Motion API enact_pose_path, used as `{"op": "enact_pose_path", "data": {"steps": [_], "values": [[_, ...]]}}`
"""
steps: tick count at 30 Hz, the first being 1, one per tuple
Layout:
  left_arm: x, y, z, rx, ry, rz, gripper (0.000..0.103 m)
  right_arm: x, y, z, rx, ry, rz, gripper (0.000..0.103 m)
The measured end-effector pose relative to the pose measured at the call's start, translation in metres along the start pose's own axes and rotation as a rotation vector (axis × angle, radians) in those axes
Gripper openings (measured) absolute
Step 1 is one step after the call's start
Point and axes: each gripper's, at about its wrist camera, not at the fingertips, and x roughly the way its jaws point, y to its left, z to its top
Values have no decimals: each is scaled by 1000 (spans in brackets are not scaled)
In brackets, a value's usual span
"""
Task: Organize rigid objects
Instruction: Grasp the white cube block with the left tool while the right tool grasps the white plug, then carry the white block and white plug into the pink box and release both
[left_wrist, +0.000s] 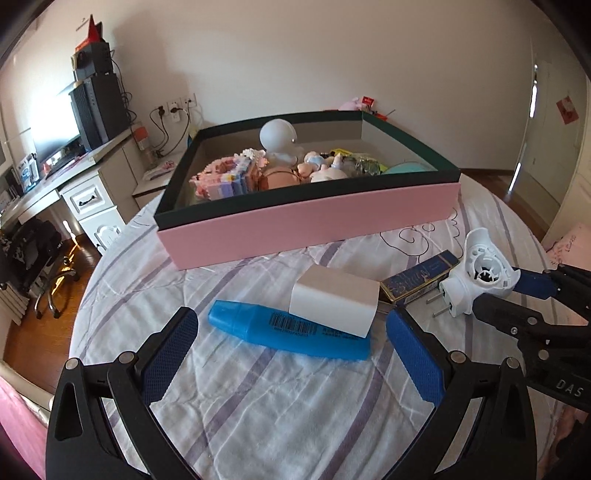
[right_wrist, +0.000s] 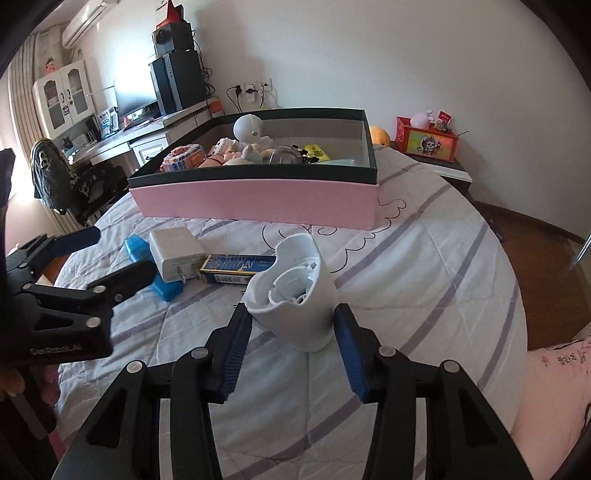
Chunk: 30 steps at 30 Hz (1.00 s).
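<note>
Now, on the striped bed quilt (left_wrist: 258, 398), the left claw (left_wrist: 291, 354) stands spread wide with nothing between its pads, pointing at the blue marker (left_wrist: 258, 325) and the white charger (left_wrist: 332, 306) that lies across it. Next comes the dark blue box (right_wrist: 236, 269), and to the right the right claw (right_wrist: 293, 343) pinches the white plug-in housing (right_wrist: 295, 299). Behind them stands the pink box (right_wrist: 258, 199), with toys inside.
</note>
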Motion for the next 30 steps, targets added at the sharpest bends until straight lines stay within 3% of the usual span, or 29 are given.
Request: {"op": "enact_pose_path", "data": {"steps": [4, 9, 13, 14, 20, 22, 30], "values": [[15, -3, 9, 12, 20, -22, 103, 14, -3, 5, 6, 24, 31, 62], [28, -6, 17, 42, 28, -37, 99, 22, -6, 5, 15, 29, 53, 65], [30, -11, 17, 57, 27, -129, 58, 24, -6, 8, 20, 27, 51, 70], [30, -13, 17, 68, 29, -131, 55, 25, -5, 9, 19, 30, 51, 71], [21, -11, 14, 62, -4, -111, 52, 31, -1, 13, 1, 34, 37, 71], [16, -8, 11, 51, -12, -103, 52, 34, 2, 13, -12, 50, 27, 67], [-9, 2, 9, 14, -63, -94, 52, 15, 9, 16, -22, -25, 23, 66]]}}
